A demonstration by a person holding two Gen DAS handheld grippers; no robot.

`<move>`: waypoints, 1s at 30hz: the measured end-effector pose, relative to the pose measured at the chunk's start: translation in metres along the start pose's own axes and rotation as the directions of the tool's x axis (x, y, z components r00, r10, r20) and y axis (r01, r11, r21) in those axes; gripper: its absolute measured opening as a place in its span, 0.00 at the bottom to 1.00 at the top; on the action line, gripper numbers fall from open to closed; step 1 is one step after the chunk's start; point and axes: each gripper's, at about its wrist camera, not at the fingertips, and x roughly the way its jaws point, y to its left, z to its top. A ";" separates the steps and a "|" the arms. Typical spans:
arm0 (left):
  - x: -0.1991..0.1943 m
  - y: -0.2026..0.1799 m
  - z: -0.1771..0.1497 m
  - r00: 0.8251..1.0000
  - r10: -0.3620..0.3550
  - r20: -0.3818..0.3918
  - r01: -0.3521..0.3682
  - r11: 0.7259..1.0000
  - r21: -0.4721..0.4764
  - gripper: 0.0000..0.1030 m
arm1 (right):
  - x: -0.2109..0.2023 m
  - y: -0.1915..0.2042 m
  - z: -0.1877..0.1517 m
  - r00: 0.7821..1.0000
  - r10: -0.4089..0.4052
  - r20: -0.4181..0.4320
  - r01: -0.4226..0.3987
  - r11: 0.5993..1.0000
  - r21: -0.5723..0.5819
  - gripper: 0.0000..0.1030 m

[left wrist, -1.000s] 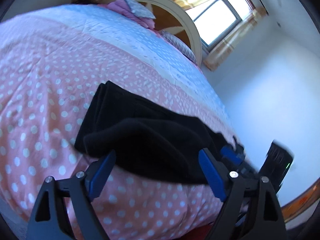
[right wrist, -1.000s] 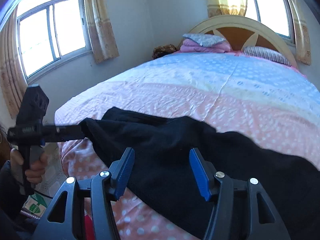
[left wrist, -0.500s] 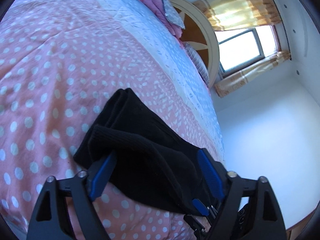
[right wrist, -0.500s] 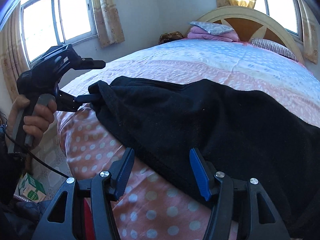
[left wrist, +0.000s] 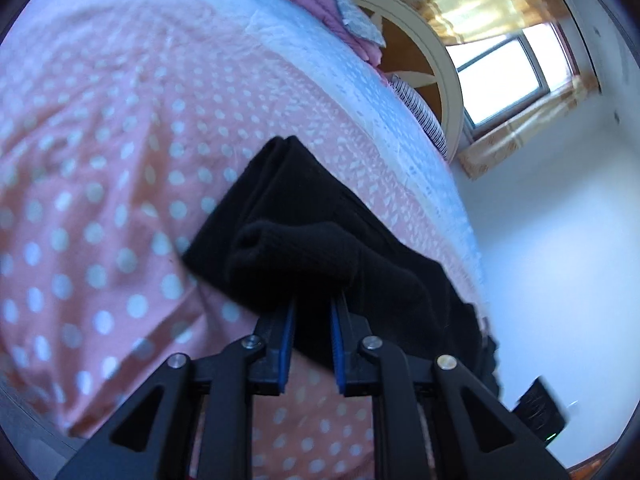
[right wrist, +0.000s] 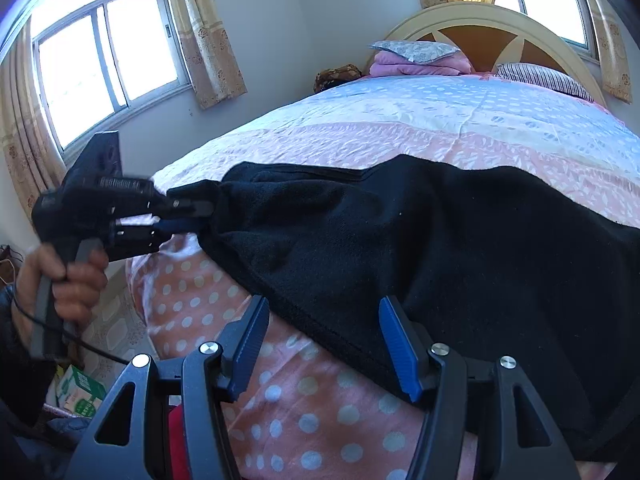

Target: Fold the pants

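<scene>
Black pants (right wrist: 420, 240) sprawl across the polka-dot bed (right wrist: 400, 120). The left gripper (left wrist: 312, 312) pinches a bunched end; only the right view shows the right gripper (right wrist: 324, 340) gaping at their hem.

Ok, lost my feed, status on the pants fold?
Left gripper shut on black pants corner. Right gripper open at near hem. Pants lie on bed, nothing blocking.

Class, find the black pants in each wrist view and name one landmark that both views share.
Left wrist view: black pants run from centre to lower right, one end bunched and pinched in the left hand-held gripper.
Right wrist view: they fill the centre and right, on the bed.
Shared landmark: the arched headboard.
</scene>
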 end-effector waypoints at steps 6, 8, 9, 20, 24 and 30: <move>-0.018 -0.001 0.012 0.984 -0.159 0.085 0.161 0.987 -0.017 0.80 | -0.005 0.004 0.024 0.997 0.050 0.065 -0.052 0.998 0.024 0.58; -0.018 -0.003 0.019 0.976 -0.192 0.099 0.194 0.981 -0.018 0.88 | -0.002 0.006 0.028 0.997 0.045 0.065 -0.046 0.999 0.019 0.58; -0.014 -0.002 0.022 0.976 -0.193 0.098 0.197 0.980 -0.030 0.89 | -0.001 0.006 0.028 0.997 0.044 0.063 -0.045 0.999 0.023 0.58; 0.010 0.031 0.021 0.990 -0.122 0.070 0.135 0.964 -0.228 0.08 | 0.005 -0.009 0.013 1.000 0.021 0.022 -0.023 0.995 0.099 0.58; 0.000 0.006 0.025 0.986 -0.139 0.091 0.149 0.982 -0.116 0.08 | 0.004 -0.024 0.012 0.999 0.041 0.033 -0.046 0.982 0.181 0.58; -0.016 -0.020 0.033 0.986 -0.113 0.124 0.107 0.993 0.056 0.08 | -0.002 -0.007 0.023 0.993 0.096 0.070 -0.104 0.989 0.108 0.58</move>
